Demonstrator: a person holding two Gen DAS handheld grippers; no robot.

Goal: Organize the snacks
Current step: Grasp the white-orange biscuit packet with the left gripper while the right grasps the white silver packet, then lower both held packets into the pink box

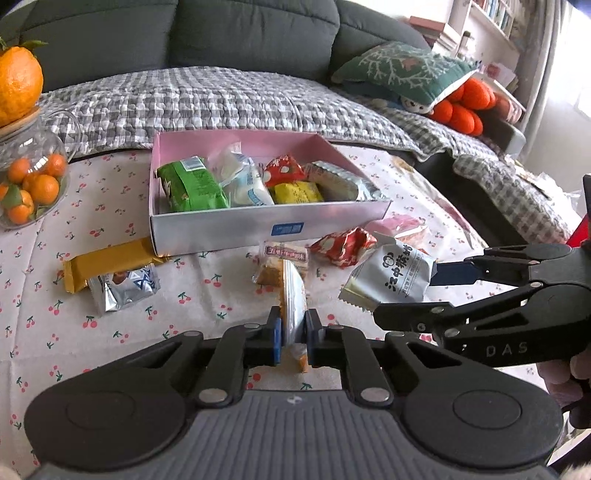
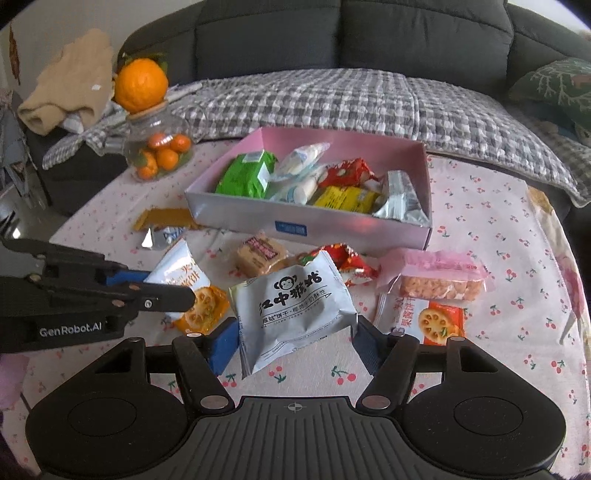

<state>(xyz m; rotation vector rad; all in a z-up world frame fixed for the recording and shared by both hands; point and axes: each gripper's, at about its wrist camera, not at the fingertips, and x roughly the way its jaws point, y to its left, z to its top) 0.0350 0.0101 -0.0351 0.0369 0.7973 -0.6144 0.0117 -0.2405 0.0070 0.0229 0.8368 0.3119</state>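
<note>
A thin orange-and-white cracker packet (image 1: 293, 295) is clenched edgewise by the left gripper (image 1: 293, 334), while the white monkey-logo biscuit packet (image 2: 295, 306) is grasped above the worktop (image 2: 498, 229) by the right gripper (image 2: 295, 341), probably for the pink box (image 2: 424, 158).

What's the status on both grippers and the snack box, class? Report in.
Left gripper shut on lotus-chip packet. Right gripper shut on monkey-logo packet. Box open, part-filled, path clear.

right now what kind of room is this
Most likely a home living room: a grey sofa with a checked quilt, and a cherry-print cloth on the table holding snacks.
</note>
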